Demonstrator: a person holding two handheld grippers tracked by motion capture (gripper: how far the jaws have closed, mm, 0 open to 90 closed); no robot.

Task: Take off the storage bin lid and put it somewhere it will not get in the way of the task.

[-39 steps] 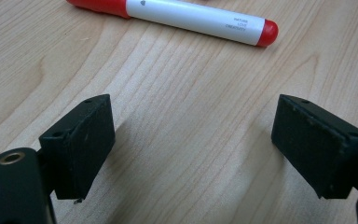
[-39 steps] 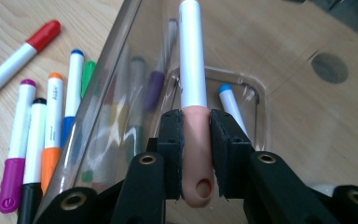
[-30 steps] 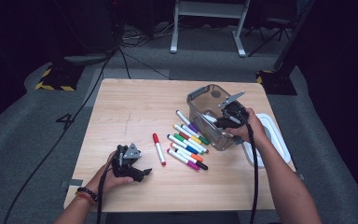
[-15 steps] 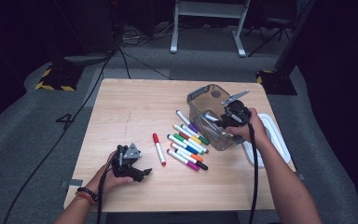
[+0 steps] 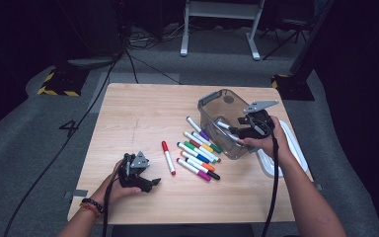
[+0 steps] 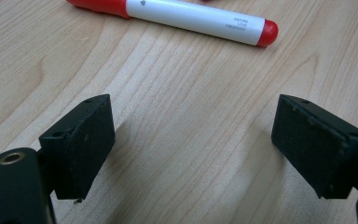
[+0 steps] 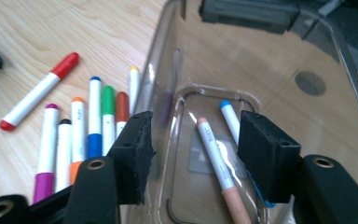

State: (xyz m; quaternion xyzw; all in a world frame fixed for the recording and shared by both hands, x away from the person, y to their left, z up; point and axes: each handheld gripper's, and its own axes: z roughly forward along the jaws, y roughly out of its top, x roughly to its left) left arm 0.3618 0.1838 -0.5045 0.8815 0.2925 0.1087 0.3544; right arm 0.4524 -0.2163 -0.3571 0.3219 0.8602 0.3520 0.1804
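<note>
Over the clear bin at about 3 o'clock on the table, my right gripper has just been opening its jaws, and in the right gripper view they stand apart with nothing pressed between the pads; a peach marker and a blue marker lie on the bin floor below them, so I judge the drop into the bin is done for this one. Next pick is from the row of markers lying just beside the bin at its 9 o'clock side. To do it well I'd lift clear of the bin wall first, since the near wall sits right between the jaws' line and the row, then come down on one marker at its middle, jaws across its length, and take an outer one so neighbours don't get dragged. Opening wider before descending would help, the markers are touching each other. My left gripper rests at 7 o'clock near the table's front edge, jaws parted over bare wood, holding nothing; the red marker lies apart from the row, just beyond its tips at 12 o'clock in the left gripper view. That one suits the left hand: short reach, grab mid-barrel, hand it toward the bin.
</note>
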